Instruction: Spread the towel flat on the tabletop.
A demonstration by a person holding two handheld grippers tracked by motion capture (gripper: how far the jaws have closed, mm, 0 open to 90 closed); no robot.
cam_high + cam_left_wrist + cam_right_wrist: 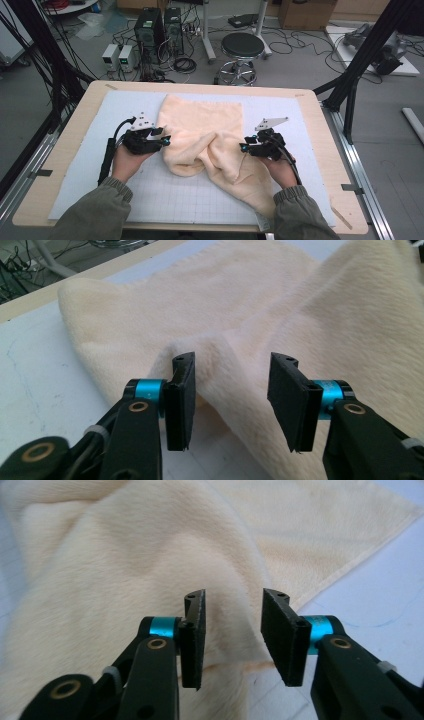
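Left gripper [165, 138] and right gripper [243, 146]: jaws apart, gripping nothing, flanking the rumpled cream towel [210, 135] on the white mat [90, 150]. Stool [242, 47] stands beyond the table.

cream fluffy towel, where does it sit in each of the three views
High view: the cream fluffy towel lies mid-table on the white gridded mat, between both grippers.
Left gripper view: it fills the upper right, a fold between the open jaws.
Right gripper view: it covers the left and centre.
Shared landmark: the raised ridge of the towel.
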